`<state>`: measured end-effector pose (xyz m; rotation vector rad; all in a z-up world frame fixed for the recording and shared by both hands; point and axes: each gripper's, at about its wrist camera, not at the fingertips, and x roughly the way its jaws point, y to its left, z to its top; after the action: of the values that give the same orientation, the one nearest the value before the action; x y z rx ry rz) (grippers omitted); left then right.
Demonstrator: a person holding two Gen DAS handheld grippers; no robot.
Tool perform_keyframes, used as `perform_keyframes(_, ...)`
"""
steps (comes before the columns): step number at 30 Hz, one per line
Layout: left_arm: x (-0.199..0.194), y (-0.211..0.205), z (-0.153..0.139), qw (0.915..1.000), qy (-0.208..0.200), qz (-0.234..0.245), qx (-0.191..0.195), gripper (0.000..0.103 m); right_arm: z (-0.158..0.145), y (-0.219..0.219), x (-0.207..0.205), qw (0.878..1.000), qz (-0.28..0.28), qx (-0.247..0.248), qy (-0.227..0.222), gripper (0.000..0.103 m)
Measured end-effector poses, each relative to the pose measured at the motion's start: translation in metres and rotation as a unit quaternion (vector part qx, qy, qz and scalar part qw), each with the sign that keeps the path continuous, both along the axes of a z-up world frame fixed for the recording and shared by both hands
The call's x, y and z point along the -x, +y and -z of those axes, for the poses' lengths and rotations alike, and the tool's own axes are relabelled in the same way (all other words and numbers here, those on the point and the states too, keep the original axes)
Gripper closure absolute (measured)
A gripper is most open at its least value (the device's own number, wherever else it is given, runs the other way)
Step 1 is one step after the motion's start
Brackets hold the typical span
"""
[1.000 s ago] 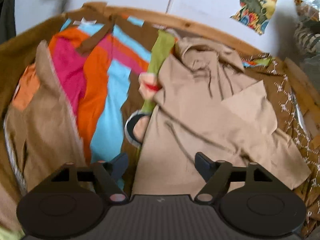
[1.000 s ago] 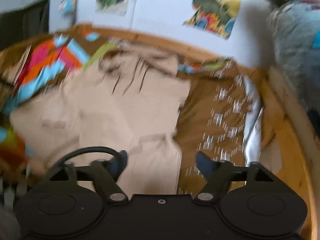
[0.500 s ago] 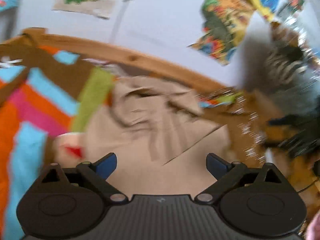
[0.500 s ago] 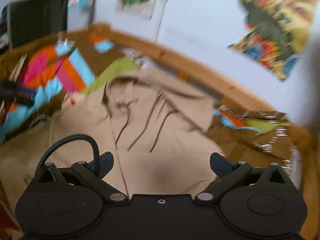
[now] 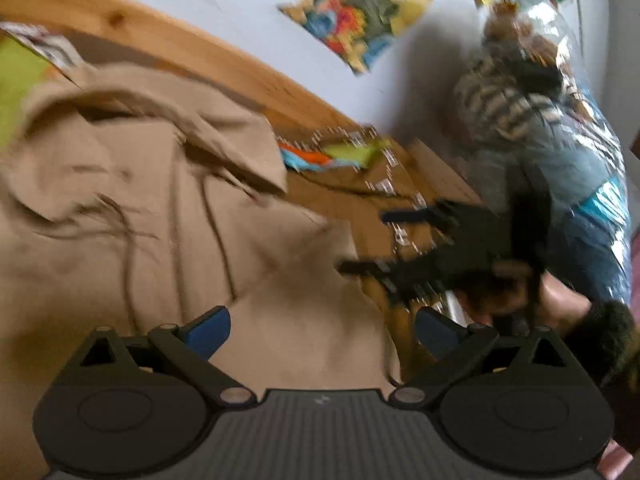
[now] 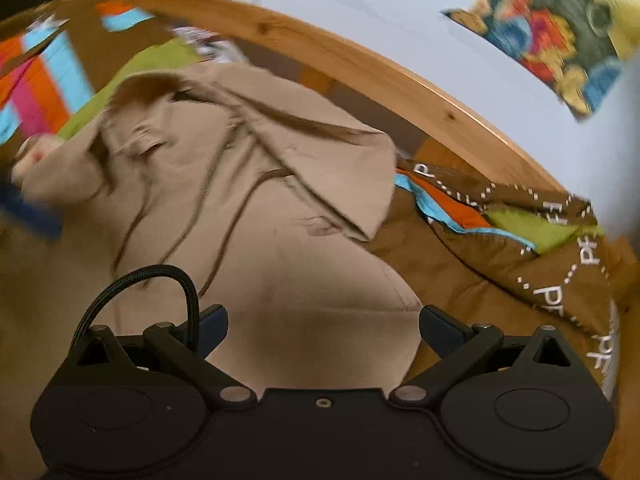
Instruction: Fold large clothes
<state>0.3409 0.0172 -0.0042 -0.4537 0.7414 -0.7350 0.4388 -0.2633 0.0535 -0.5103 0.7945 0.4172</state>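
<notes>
While both tools (image 5: 322,330) (image 6: 322,330) gape wide, beige garment (image 6: 248,208) lies rumpled on brown bedspread (image 6: 460,280).

Right gripper (image 5: 362,240) motion-blurred — beige garment (image 6: 248,216) cut off left.

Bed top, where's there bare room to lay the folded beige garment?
The brown patterned bedspread, between the beige garment and the wooden bed frame, lies free. Left is crowded: the garment and the striped cover.
</notes>
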Motion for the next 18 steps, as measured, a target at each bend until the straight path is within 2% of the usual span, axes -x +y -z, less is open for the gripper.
perform_keyframes(4, -0.01, -0.015, 0.023, 0.9997, 0.012, 0.021, 0.005, 0.005, 0.016, 0.012, -0.016, 1.0, -0.001, -0.012, 0.006, 0.002)
perform_keyframes(6, -0.017, -0.018, 0.032, 0.9992, 0.028, 0.026, 0.011, 0.019, 0.021, 0.021, -0.018, 1.0, -0.012, -0.011, 0.008, 0.003)
perform_keyframes(7, -0.021, -0.02, 0.035, 0.999, 0.035, 0.028, 0.008, 0.041, 0.021, 0.024, -0.018, 1.0, -0.02, -0.012, 0.008, 0.003)
perform_keyframes(8, -0.024, -0.021, 0.038, 0.9988, 0.041, 0.027, 0.003, 0.068, 0.021, 0.028, -0.017, 1.0, -0.025, -0.011, 0.008, 0.003)
perform_keyframes(9, -0.027, -0.021, 0.04, 0.9987, 0.041, 0.03, -0.005, 0.083, 0.02, 0.03, -0.018, 1.0, -0.029, -0.009, 0.007, 0.003)
perform_keyframes(10, -0.029, -0.021, 0.039, 0.9987, 0.037, 0.033, -0.011, 0.093, 0.018, 0.03, -0.018, 0.999, -0.033, -0.012, 0.009, 0.003)
perform_keyframes(13, -0.024, -0.014, 0.032, 0.9993, 0.015, 0.03, -0.018, 0.097, 0.012, 0.027, -0.02, 0.998, -0.044, -0.032, 0.028, 0.003)
perform_keyframes(15, -0.024, -0.009, 0.029, 0.9992, 0.023, 0.028, -0.013, 0.097, 0.006, 0.021, -0.02, 0.996, -0.057, -0.06, 0.045, 0.003)
perform_keyframes(18, -0.026, -0.004, 0.027, 0.9983, 0.051, 0.028, 0.002, 0.097, -0.002, 0.005, -0.027, 0.98, -0.046, -0.164, 0.1, 0.003)
